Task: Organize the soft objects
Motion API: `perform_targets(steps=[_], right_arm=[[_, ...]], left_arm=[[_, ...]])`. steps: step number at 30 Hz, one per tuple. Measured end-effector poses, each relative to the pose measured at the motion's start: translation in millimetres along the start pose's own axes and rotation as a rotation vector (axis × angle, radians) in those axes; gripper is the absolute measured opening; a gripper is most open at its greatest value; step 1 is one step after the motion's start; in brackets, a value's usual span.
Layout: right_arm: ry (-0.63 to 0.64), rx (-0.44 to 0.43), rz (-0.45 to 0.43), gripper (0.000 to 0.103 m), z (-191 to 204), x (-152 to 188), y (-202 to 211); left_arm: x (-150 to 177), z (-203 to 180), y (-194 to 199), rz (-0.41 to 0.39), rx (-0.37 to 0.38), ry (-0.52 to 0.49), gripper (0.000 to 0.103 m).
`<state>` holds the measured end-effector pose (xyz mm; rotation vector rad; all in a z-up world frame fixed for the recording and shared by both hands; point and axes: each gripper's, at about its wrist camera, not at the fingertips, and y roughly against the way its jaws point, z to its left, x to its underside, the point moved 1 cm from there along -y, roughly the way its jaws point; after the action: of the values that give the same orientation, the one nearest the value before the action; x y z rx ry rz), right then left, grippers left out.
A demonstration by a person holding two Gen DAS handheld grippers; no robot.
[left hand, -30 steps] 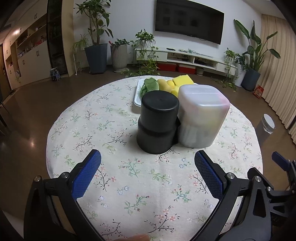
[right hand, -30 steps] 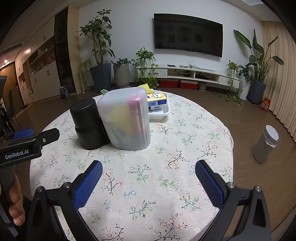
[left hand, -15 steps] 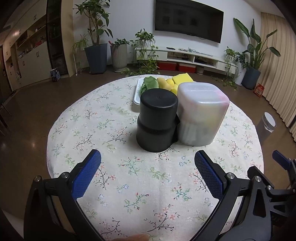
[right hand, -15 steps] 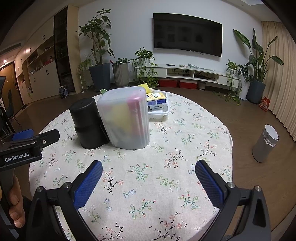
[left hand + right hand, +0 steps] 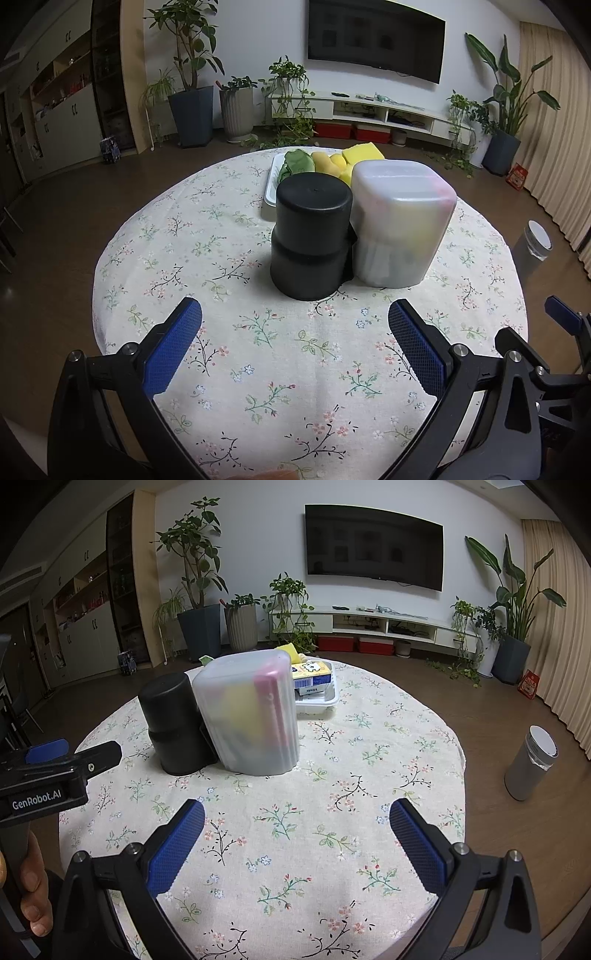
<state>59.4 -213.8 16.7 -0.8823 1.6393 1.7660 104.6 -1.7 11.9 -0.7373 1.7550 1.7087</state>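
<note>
A black cylindrical container (image 5: 310, 232) (image 5: 173, 720) stands beside a translucent lidded box (image 5: 400, 221) (image 5: 251, 712) with yellow and pink soft items inside, mid-table. Behind them a white tray (image 5: 271, 192) (image 5: 321, 701) holds a green item (image 5: 297, 164), yellow sponges (image 5: 362, 155) and a small printed box (image 5: 312, 674). My left gripper (image 5: 295, 328) is open and empty, short of the black container. My right gripper (image 5: 297, 819) is open and empty, short of the translucent box.
The round table has a floral cloth (image 5: 288, 350) (image 5: 332, 812). A grey bin (image 5: 530, 764) (image 5: 533, 247) stands on the floor at the right. The left gripper's body (image 5: 48, 771) shows at the right wrist view's left edge. Plants and a TV stand line the far wall.
Both grippers have drifted very slightly; the containers sit a touch lower in the left view. Nothing was taken hold of or let go.
</note>
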Motion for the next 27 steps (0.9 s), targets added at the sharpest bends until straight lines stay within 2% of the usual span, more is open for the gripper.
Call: perform_targets(steps=[27], right_arm=[[-0.003, -0.002, 0.006, 0.103, -0.8, 1.3, -0.6]], left_arm=[[4.4, -4.3, -5.2, 0.019, -0.01, -0.005, 0.103]])
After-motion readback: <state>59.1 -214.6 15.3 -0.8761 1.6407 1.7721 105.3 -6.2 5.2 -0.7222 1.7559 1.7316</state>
